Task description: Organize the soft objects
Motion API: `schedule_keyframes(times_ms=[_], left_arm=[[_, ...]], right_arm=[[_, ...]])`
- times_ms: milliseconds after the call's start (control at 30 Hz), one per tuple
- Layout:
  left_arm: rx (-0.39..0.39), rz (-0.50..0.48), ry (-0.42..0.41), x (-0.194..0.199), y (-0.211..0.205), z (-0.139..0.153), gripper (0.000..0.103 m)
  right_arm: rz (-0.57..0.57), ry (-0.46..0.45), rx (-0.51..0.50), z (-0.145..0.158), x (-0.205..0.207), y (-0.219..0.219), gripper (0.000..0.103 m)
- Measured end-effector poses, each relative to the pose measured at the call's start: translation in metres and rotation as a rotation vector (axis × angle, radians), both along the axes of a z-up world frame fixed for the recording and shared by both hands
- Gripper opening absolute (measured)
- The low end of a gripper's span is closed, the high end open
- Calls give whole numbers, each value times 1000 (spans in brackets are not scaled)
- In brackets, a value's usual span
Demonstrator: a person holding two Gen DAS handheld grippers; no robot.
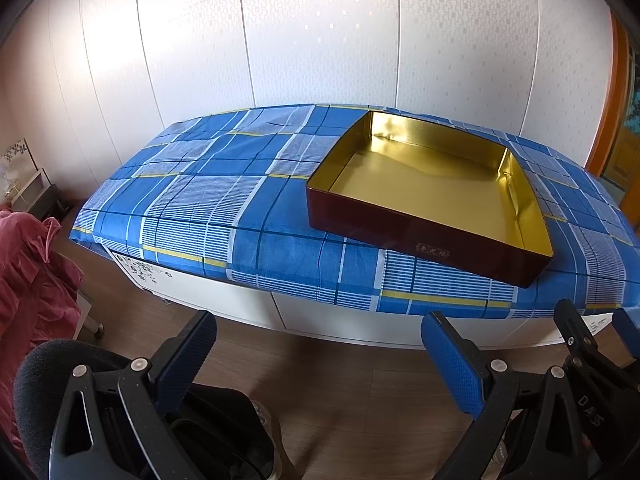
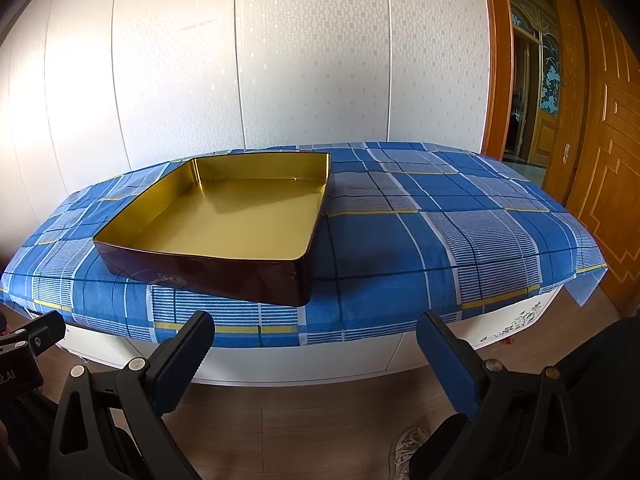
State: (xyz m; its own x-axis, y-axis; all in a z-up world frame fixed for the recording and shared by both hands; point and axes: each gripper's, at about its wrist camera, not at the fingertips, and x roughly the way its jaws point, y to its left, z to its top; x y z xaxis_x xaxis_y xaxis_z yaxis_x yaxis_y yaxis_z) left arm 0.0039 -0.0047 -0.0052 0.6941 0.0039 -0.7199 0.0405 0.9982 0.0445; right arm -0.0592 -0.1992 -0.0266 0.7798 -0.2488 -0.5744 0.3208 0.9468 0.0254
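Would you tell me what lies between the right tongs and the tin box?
Only wooden floor and blue plaid cloth separate the open right tongs from the tin box, seen in the right wrist view.

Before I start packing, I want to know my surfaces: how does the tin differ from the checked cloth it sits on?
The tin is rigid, with upright walls; the checked cloth lies flat and drapes over the table edge. The tin is glossy, gold inside and dark red-brown outside; the cloth is matte blue with white and yellow stripes. The tin covers only part of the cloth. Both hold no soft objects.
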Motion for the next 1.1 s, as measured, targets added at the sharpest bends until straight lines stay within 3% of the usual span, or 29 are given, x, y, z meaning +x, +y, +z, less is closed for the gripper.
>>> schedule_keyframes(times_ms=[1100], left_arm=[[3, -13, 13, 1, -4, -3, 103]], right_arm=[[2, 12, 2, -1, 0, -2, 103]])
